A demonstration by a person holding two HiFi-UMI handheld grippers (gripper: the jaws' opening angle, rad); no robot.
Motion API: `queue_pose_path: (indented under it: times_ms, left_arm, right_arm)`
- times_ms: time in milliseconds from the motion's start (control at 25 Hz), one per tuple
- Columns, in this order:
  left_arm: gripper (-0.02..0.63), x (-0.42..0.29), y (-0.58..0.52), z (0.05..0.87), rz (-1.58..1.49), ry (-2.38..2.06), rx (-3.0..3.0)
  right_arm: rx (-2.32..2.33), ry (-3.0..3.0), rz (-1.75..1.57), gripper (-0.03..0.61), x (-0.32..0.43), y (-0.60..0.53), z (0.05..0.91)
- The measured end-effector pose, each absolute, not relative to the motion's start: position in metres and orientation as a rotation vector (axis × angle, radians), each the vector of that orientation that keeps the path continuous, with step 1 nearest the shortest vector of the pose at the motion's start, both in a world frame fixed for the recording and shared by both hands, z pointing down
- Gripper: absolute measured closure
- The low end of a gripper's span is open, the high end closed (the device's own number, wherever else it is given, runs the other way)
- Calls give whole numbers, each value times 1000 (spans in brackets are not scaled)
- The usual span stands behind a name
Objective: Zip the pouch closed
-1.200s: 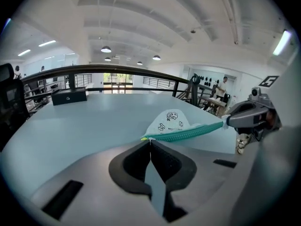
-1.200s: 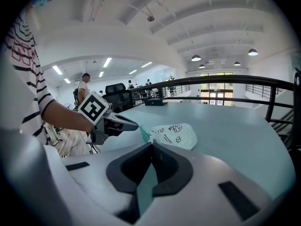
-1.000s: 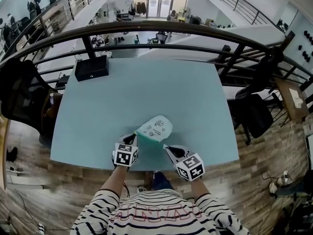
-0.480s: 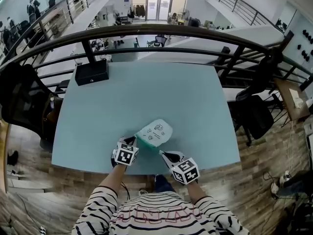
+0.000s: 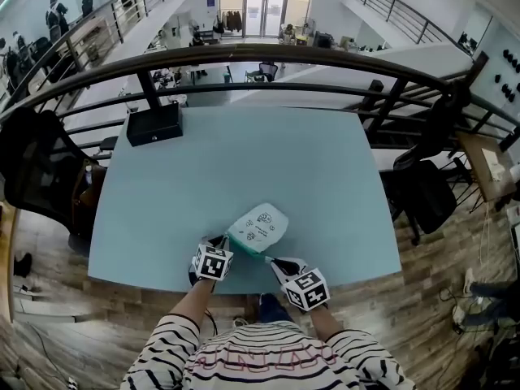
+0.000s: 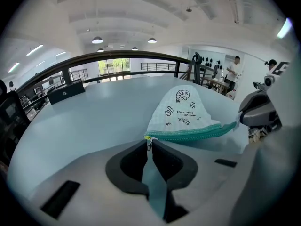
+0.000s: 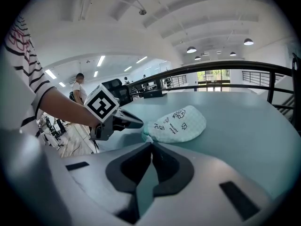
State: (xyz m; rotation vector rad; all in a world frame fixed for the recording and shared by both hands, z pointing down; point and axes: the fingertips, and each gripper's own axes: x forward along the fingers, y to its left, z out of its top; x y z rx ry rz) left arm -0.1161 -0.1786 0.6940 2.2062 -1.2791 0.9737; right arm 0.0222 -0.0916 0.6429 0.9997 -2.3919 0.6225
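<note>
Pouch at desk 6 o'clock edge; left claw pinches its zipper end, 8 o'clock; right claw, jaws just eased a hair, nips its 5 o'clock corner.

A black box sits at the blue table's far-left corner, near a railing.

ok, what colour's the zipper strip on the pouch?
Teal-green zipper strip, on a pale pouch with black doodles. The left gripper view shows it best.

Your pouch white with dark doodle prints, its zip band teal, perhaps a yellow-green fleck at one end, desk pale blue-green, left tool and right tool carrying black-and-white square markers, your sleeves black-and-white striped, box black.
</note>
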Motion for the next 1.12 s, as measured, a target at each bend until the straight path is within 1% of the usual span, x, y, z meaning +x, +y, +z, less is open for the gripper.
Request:
queue_pose_path:
  times_ms: [320, 520, 800, 1120]
  left_arm:
    - [585, -124, -175, 698, 951, -1278, 2181]
    - [584, -132, -173, 687, 907, -1310, 2174]
    - [584, -141, -166, 662, 799, -1370, 2199]
    - [586, -137, -150, 615, 657, -1405, 2299]
  right_arm:
    - [1033, -2381, 640, 548, 25, -94, 643]
    - [1073, -2383, 651, 548, 33, -97, 638]
    - [1114, -2405, 632, 548, 33, -99, 627]
    - [1188, -2444, 582, 548, 32, -99, 604]
